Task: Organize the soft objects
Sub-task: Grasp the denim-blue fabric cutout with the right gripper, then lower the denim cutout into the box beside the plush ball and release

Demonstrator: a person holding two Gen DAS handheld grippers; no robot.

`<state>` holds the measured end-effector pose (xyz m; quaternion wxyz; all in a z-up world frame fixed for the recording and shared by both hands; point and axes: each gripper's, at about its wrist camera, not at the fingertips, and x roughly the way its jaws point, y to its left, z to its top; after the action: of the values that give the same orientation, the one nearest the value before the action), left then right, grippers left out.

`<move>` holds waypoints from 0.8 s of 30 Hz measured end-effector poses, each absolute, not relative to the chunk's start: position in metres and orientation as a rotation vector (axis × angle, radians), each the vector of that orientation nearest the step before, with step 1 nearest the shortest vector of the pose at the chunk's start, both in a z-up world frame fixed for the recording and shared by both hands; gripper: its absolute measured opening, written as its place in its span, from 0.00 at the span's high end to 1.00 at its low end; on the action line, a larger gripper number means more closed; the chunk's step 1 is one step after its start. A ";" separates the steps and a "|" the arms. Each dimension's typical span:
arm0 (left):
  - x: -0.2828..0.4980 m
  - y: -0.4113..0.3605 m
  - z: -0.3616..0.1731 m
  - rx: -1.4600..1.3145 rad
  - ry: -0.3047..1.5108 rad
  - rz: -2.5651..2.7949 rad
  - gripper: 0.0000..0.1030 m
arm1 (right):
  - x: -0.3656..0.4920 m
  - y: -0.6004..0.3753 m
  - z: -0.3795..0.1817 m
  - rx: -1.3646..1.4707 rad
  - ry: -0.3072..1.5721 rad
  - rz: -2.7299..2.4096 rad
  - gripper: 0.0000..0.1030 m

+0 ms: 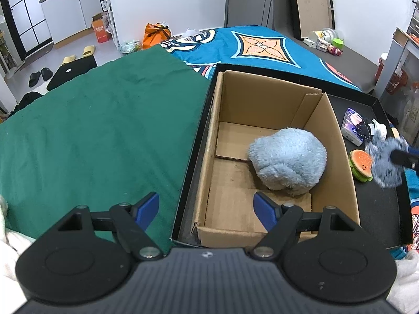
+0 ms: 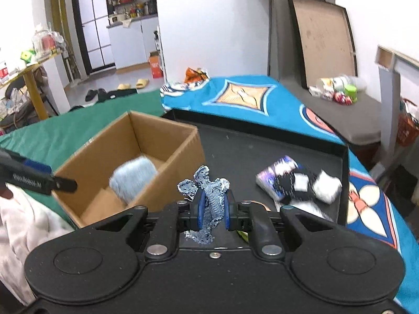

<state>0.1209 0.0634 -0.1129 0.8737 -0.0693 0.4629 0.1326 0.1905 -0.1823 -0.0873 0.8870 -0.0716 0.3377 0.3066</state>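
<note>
An open cardboard box stands in a black tray on the bed. A fluffy light-blue plush lies inside the box; it also shows in the right wrist view. My left gripper is open and empty above the box's near-left corner. My right gripper is shut on a frayed denim cloth piece, held above the tray right of the box; the cloth also shows in the left wrist view. A burger plush lies in the tray.
A tissue pack, a dark spotted soft item and a white soft piece lie at the tray's right. A green cloth covers the bed to the left, a blue patterned sheet beyond. White bedding lies near left.
</note>
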 end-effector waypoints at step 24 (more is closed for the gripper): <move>0.127 0.080 -0.117 -0.212 0.985 0.250 0.73 | 0.197 -0.086 -0.054 -0.216 0.576 0.841 0.86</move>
<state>0.1269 0.0798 -0.1170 0.8682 -0.1014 0.4708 0.1196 0.1971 -0.0861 -0.0544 0.8673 -0.1034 0.2751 0.4018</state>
